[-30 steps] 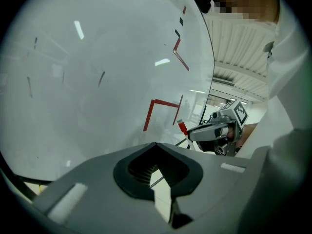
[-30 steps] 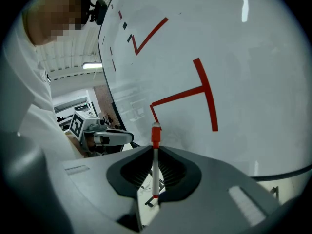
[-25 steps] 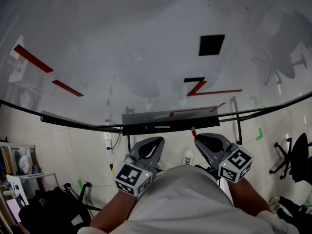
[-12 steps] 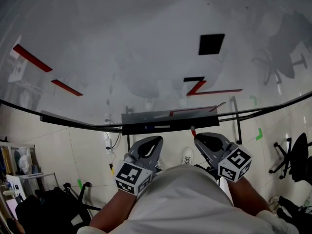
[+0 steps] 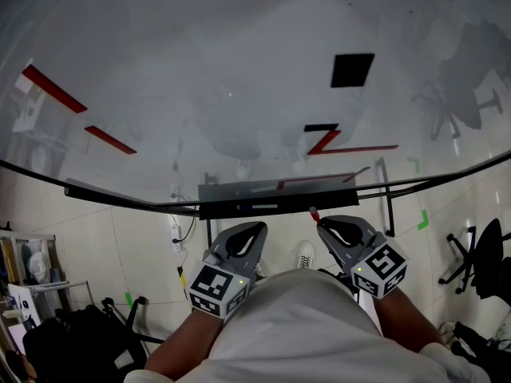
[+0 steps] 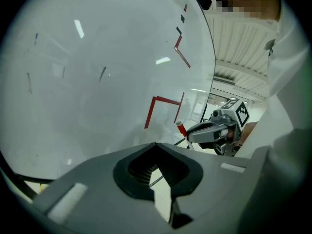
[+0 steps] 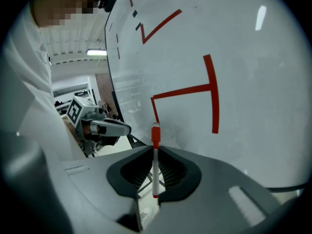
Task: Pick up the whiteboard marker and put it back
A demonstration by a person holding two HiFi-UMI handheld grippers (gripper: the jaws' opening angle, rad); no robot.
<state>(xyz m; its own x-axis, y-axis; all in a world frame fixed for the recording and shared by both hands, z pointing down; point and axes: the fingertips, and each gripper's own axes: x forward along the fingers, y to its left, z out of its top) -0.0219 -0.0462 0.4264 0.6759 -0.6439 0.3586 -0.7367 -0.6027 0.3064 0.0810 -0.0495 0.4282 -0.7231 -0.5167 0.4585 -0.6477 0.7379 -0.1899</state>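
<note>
Right gripper is clamped on a slim white-barrelled, red-capped whiteboard marker, and that's pretty much what the next move hangs on. In the right gripper view the barrel sits dead centre between the jaws and runs lengthwise along them. The red cap pokes out past the tips toward the glossy white whiteboard with its red line marks. In the head view the cap shows just above the right gripper, lower centre-right of the frame. The long grey metal marker tray along the board's bottom edge is just above that, near but not touching as far as I can make out. So the tray lies straight ahead of the cap, but its length goes left-right across the frame. The marker's long axis points up-frame into it, so they're roughly crosswise. My guess is the right gripper has to turn so the barrel lines up with the tray before letting go, otherwise it could roll or tip off the lip. Left gripper sits beside it, lower centre-left, jaws pressed together on nothing. It's about as near the tray, but has no job here that I can see.
</note>
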